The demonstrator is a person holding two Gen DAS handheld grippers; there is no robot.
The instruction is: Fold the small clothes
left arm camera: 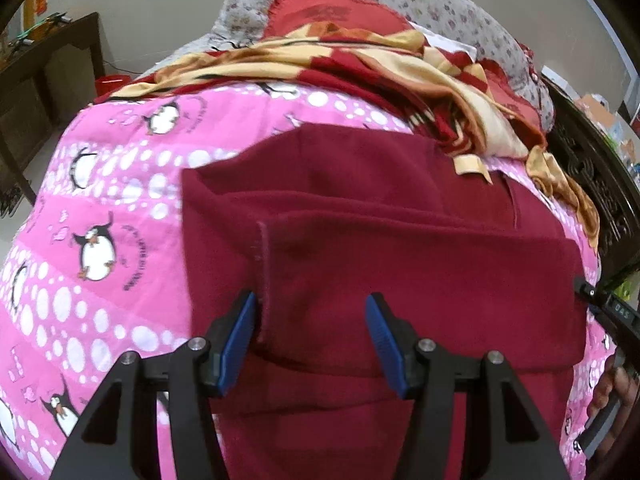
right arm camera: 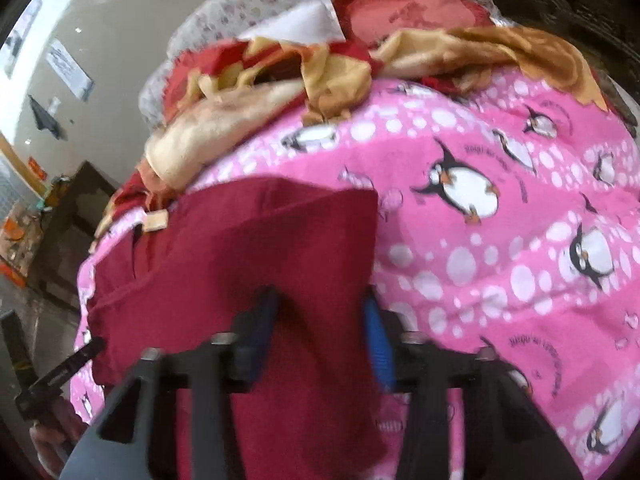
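Observation:
A maroon garment (left arm camera: 400, 260) lies partly folded on a pink penguin-print sheet (left arm camera: 100, 200), one hemmed flap on top. My left gripper (left arm camera: 311, 312) hovers just above its near part, open, the blue pads (left arm camera: 240, 340) apart; the flap's hem runs beside the left pad. In the blurred right wrist view the garment (right arm camera: 260, 240) rises in a ridge between the pads of my right gripper (right arm camera: 320, 312). Cloth fills that gap and touches both pads, so it is shut on the garment's right edge, beside the sheet (right arm camera: 500, 260).
A crumpled red and yellow blanket (left arm camera: 360, 60) and a flowered pillow (left arm camera: 440, 0) lie beyond the garment. A dark carved bed frame (left arm camera: 592, 184) bounds the right side. A dark table (left arm camera: 52, 60) stands off to the left. A hand (left arm camera: 616, 392) shows at the right edge.

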